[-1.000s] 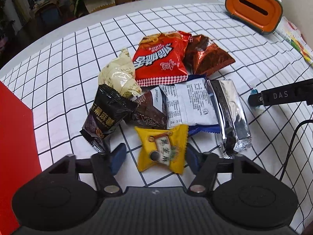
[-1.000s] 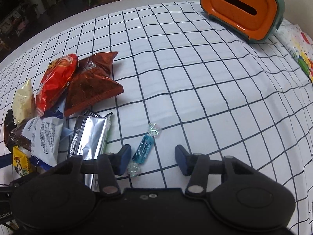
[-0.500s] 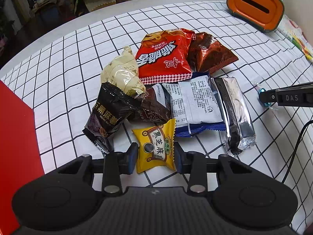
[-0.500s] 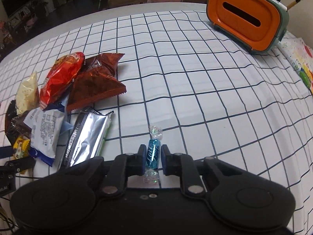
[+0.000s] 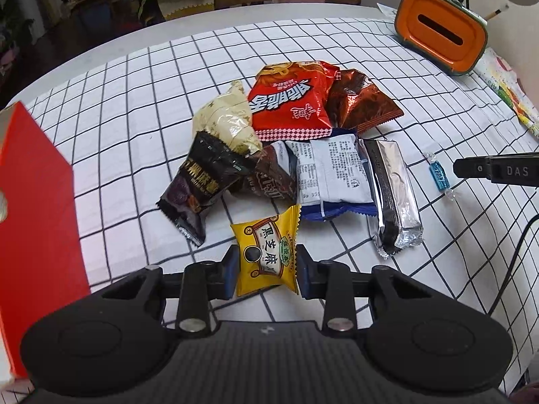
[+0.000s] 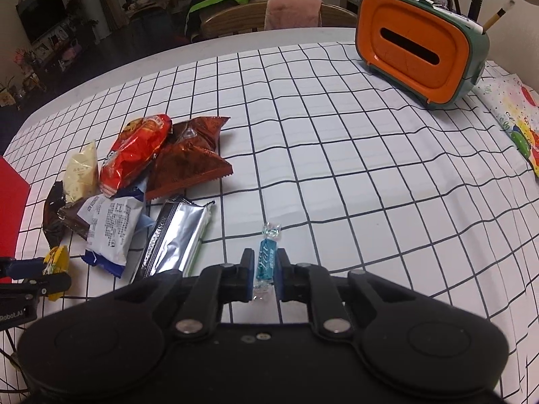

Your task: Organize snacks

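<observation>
A yellow snack packet sits between the pads of my left gripper, whose jaws are still closing and press on its sides. It hangs just above the checked cloth, in front of the snack pile. That pile holds a red chip bag, a brown bag, a cream packet, a black packet, a white and blue packet and a silver packet. My right gripper is shut on a small blue wrapped candy, to the right of the silver packet.
A red box stands at the left edge, close to my left gripper. An orange and green tissue box stands at the far right of the table, with a colourful printed pack beside it. Chairs stand beyond the table's far edge.
Both grippers went from open to shut: the left on the yellow packet, the right on the blue candy. Each has since risen a little with its item.
</observation>
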Tool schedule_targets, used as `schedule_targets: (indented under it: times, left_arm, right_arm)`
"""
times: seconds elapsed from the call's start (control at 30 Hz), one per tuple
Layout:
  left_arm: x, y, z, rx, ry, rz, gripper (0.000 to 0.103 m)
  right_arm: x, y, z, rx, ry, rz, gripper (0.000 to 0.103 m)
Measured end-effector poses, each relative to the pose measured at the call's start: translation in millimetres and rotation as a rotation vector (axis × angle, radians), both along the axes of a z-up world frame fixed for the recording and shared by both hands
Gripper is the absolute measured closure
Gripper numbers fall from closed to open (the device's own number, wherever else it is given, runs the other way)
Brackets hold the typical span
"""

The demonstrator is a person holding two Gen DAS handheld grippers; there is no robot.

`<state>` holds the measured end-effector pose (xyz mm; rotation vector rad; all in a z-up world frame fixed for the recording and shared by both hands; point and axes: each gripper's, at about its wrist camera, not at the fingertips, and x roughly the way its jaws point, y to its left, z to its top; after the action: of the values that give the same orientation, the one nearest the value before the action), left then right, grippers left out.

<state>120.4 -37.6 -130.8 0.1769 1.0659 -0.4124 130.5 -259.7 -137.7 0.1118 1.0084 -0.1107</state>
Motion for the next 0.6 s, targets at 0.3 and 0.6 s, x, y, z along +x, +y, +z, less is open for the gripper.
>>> schedule_targets:
  times: [0.3, 0.6]
  left_arm:
    - [-17.4, 16.6, 11.0, -0.027, 0.003, 0.031, 0.070]
    - [-28.2, 28.7, 19.2, -0.055, -0.002, 0.059, 0.070]
  right_arm:
    - [13.7, 14.0, -25.1, -0.063, 0.072, 0.066, 0.089]
    - [20.8, 16.1, -18.7, -0.084, 0.048, 0.053, 0.089]
